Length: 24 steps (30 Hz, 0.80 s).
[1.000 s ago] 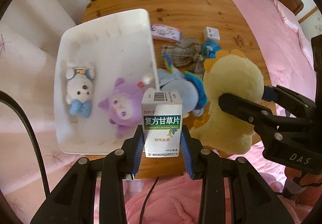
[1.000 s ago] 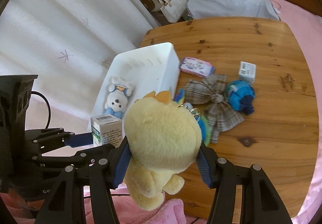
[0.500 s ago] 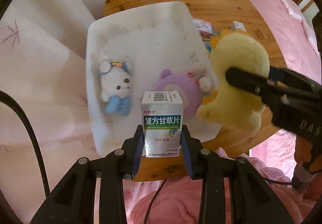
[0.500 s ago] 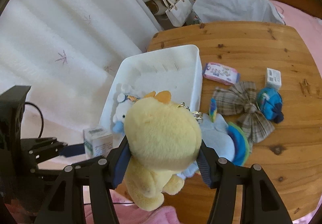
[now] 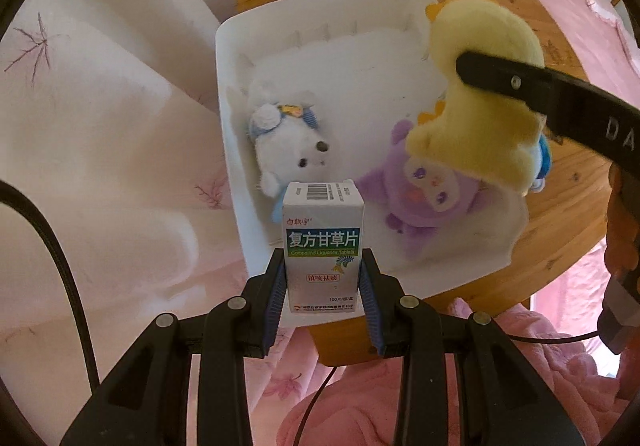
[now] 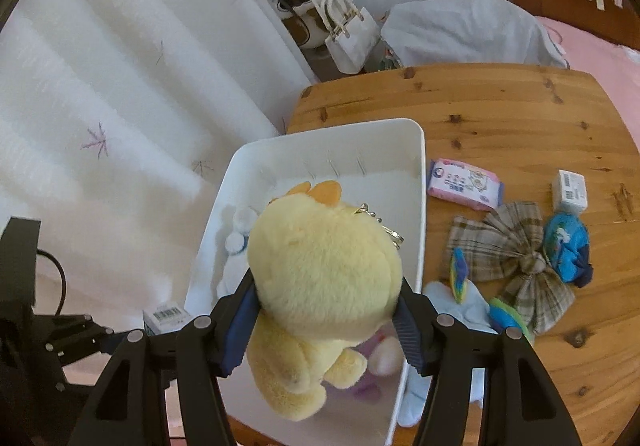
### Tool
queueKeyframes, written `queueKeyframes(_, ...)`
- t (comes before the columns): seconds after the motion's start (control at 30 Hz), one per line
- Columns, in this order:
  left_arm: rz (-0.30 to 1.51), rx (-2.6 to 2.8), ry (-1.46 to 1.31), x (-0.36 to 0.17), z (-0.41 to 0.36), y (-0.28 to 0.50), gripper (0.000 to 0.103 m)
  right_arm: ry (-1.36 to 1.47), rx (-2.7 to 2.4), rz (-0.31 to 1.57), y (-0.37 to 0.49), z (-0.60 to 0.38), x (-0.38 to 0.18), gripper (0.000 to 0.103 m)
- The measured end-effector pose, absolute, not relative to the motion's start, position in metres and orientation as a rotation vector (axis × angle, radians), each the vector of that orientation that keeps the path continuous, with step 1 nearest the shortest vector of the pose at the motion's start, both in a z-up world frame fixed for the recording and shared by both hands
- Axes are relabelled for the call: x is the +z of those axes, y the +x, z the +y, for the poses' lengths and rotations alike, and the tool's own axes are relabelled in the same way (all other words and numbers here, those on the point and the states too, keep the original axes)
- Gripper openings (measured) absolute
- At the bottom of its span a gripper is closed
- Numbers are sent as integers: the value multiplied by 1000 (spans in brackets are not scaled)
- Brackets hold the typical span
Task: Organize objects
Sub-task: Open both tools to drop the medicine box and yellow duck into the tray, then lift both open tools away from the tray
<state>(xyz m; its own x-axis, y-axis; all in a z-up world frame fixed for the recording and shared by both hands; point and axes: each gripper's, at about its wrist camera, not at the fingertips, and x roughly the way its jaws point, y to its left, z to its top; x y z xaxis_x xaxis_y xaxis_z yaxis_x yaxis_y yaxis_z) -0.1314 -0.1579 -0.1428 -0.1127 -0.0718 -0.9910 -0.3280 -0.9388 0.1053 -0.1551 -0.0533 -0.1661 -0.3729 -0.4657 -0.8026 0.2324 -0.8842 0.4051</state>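
Wooden table [image 6: 500, 113], white bin [image 5: 320, 5] with two plushies, perhaps more; tools clamping box [image 5: 323, 242], duck [image 6: 324, 274].

wooden table [image 6: 500, 105] | on it: white bin [image 6: 418, 205], pink packet [image 6: 464, 184], plaid bow [image 6: 516, 250], small box [image 6: 570, 191], blue item, maybe a sock [image 6: 568, 248]

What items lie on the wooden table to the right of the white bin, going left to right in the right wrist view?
Pink tissue pack → plaid fabric bow → small white box.
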Motion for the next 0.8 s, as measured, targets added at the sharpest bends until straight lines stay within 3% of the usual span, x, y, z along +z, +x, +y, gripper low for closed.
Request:
queueKeyframes(0.3, 502, 2162, -1935, -147, -164, -139, 39, 1406, -2371, -386, -165, -55, -173, 64)
queueKeyframes(0.4, 464, 2173, -1900, -144, -164, -139, 40, 1368, -2407, -425, -167, -51, -170, 69)
queueKeyframes(0.6, 383, 2226, -1810, -135, -162, -140, 56, 1297, -2476, -440, -164, -42, -163, 75)
queueKeyframes(0.8, 327, 2367, -1599, -110, -157, -135, 61, 1178, -2533, -465, -151, -28, -149, 77)
